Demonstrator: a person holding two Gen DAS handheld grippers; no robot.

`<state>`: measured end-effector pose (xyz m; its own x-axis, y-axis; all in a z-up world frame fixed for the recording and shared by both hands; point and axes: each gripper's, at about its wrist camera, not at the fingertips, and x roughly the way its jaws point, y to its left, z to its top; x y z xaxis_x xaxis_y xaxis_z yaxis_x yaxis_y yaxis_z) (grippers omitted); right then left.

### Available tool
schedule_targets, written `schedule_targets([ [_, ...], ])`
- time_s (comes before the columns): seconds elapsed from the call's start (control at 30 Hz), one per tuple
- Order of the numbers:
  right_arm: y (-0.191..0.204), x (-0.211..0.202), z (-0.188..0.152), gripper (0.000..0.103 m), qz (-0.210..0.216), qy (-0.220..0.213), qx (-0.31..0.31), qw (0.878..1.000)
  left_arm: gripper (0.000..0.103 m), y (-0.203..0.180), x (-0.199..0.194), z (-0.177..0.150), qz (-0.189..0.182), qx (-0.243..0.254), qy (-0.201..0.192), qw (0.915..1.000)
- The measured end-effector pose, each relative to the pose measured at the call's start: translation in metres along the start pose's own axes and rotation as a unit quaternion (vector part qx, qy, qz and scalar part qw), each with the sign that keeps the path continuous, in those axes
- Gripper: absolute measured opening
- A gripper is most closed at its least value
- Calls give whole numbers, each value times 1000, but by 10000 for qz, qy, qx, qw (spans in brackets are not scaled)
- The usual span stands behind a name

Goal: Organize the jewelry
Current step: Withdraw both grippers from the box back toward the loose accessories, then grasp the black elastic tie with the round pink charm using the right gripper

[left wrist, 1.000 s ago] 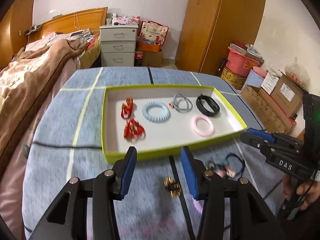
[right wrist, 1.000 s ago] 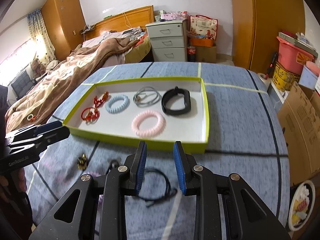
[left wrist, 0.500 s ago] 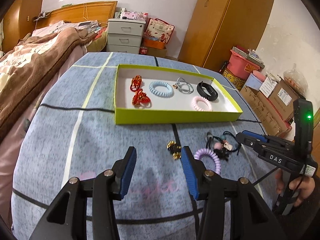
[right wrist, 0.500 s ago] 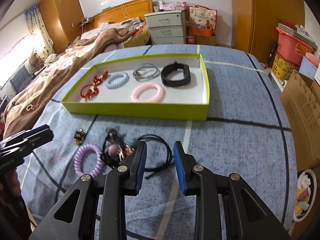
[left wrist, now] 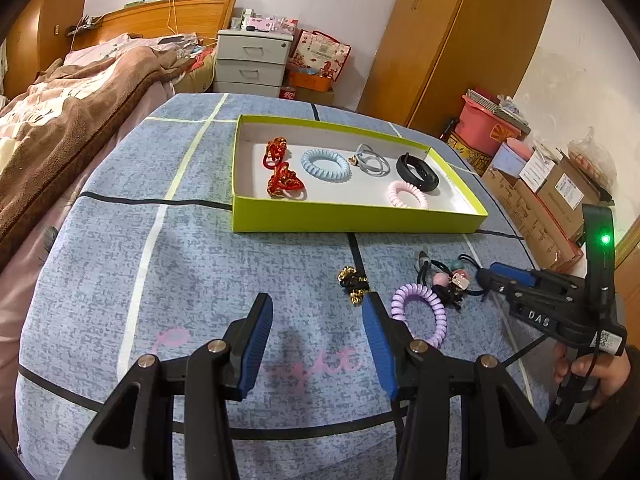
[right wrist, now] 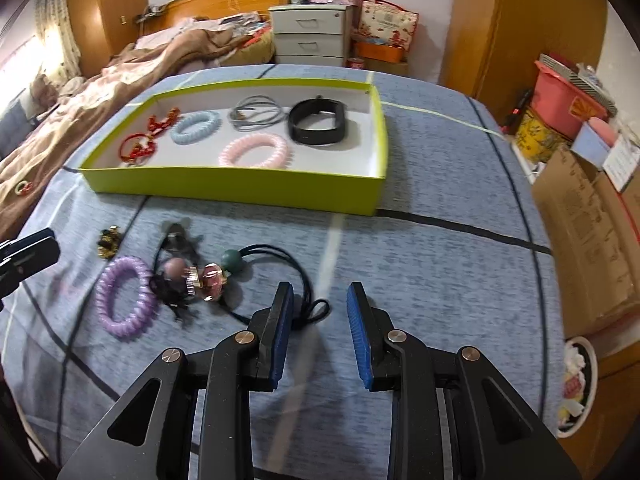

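Left gripper (left wrist: pixel 316 312): nearest the lens; jaws apart, nothing between them, above bare cloth.
Right gripper (right wrist: pixel 320 304): jaws parted and empty; black cord loop (right wrist: pixel 276 276) just beside its left finger.
Tablecloth (left wrist: pixel 200 272): blue mottled fabric with pale and dark lines.
Left to sort: purple coil band (left wrist: pixel 420 312), springy plastic spiral; gold clip (left wrist: pixel 352 284), small and glinting; tangle of bead ties (right wrist: pixel 192 276) with round pink and green beads, knotted with the cord.
Tray (left wrist: pixel 352 218): shallow lime cardboard, white inside, beyond the loose pieces.
Already sorted: two red ornaments (left wrist: pixel 284 180), blue coil band (left wrist: pixel 324 165), grey cord ring (left wrist: pixel 372 162), black strap (left wrist: pixel 416 168), pink coil band (left wrist: pixel 408 196), lying apart.
Progress: judged over halfway; nothing currently lifted.
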<state>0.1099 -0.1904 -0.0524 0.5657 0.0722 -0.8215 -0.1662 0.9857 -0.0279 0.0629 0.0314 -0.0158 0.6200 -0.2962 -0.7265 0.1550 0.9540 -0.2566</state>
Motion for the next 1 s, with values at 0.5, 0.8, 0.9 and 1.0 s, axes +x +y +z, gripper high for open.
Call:
schedule_targets([
  [0.5,-22,-25,-4,29,661,-443,299,9964,49,-1,11,4,62,-19,97,9999],
  [0.8,-1,-2,-1,29,690,-99,26,9976,49,2,15,4,49,-79,153,9998],
  [0.9,2,-2,-2,29,639,-97,-41,9979,49,3,16,4,61,-75,170,9998],
  [1.0,2,-3,-3,29,598,-113,-54,9981,49,2,16,4,40,-60,187,9998],
])
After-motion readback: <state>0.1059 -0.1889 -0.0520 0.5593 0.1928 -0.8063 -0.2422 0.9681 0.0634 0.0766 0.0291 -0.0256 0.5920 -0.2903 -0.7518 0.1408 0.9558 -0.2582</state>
